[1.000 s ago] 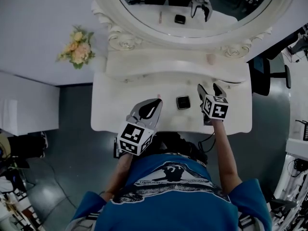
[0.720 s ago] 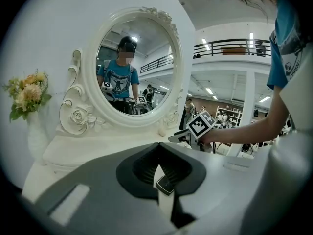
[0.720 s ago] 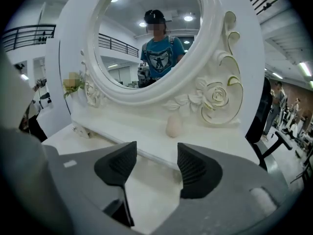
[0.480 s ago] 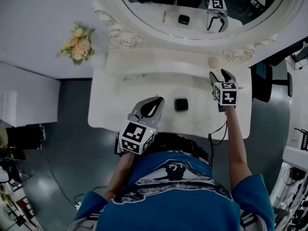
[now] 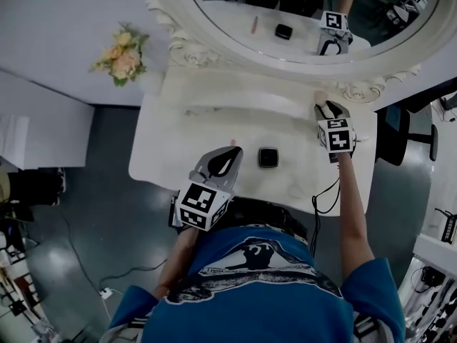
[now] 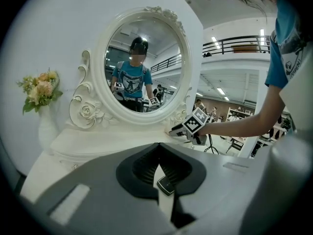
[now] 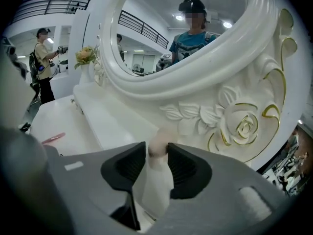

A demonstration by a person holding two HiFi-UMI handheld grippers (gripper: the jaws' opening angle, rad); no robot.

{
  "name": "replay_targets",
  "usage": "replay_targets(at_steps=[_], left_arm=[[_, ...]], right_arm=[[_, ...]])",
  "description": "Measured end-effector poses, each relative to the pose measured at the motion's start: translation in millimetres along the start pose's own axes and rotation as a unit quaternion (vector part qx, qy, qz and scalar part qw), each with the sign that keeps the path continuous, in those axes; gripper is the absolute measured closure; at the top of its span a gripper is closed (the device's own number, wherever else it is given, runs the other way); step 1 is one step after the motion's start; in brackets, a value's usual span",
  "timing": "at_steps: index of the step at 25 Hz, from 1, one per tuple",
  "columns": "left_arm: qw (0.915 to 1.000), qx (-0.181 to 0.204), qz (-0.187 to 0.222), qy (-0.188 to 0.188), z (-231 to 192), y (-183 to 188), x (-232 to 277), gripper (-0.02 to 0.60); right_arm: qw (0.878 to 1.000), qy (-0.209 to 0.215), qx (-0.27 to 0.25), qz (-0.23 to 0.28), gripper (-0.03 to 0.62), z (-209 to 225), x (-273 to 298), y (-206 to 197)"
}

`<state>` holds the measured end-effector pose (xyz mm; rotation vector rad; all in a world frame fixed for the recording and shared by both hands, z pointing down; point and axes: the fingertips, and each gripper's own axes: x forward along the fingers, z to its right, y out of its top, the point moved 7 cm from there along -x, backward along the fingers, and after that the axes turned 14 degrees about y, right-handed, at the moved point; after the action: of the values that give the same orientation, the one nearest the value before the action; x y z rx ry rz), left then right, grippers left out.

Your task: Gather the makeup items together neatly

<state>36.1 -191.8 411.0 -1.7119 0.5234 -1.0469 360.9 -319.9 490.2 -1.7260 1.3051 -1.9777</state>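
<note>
Our right arm [image 5: 346, 213] reaches straight out, and the right gripper [image 5: 327, 110] points down at the back of the white table [image 5: 178, 145]. Its jaws have just been closing, and now they squeeze a small bottle [image 7: 155, 187] between them, one pad on each side of its round, pale pink cap. The bottle is white and smooth. Just past the jaws is a carved rose [image 7: 243, 124] with thin gold lines, part of the bumpy white frame of the round mirror [image 7: 195, 77]. Our left arm is bent and close to our body. The left gripper [image 5: 233, 151] tips down a little, and its jaws are pressed together at the tips with nothing in them. A small, flat black case [image 5: 268, 157] with rounded corners lies on the table just to the right of those jaws. A thin pink stick [image 7: 53, 138] lies just ahead of the left tips. Far off to the left of that gripper stands a bunch of yellow and peach flowers [image 5: 121, 57].
</note>
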Motion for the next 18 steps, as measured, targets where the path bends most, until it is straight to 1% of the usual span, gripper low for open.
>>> replay_targets(at_steps=[1, 5, 9, 13, 18], left_arm=[[1.0, 0.0, -0.002, 0.003, 0.3, -1.1, -1.0, 0.563], [0.9998, 0.001, -0.011, 0.014, -0.9, -6.1, -6.7, 0.563], [0.9995, 0.004, -0.02, 0.022, -1.0, -9.6, -13.0, 0.563], [0.9994, 0.013, -0.028, 0.014, 2.9, -10.3, -15.4, 0.563], [0.9991, 0.022, -0.036, -0.002, 5.8, -11.5, -15.9, 0.563]], right_arm=[[1.0, -0.002, 0.002, 0.003, 0.469, 0.9, 1.0, -0.8], [1.0, -0.005, 0.02, 0.019, 0.491, 2.4, 2.2, -6.3], [0.999, -0.01, 0.026, 0.033, 0.514, 0.0, 0.8, -7.7], [0.999, -0.017, 0.025, 0.038, 0.519, -5.3, -11.8, -9.8], [0.998, -0.015, 0.031, 0.046, 0.519, -23.3, -30.9, -21.0]])
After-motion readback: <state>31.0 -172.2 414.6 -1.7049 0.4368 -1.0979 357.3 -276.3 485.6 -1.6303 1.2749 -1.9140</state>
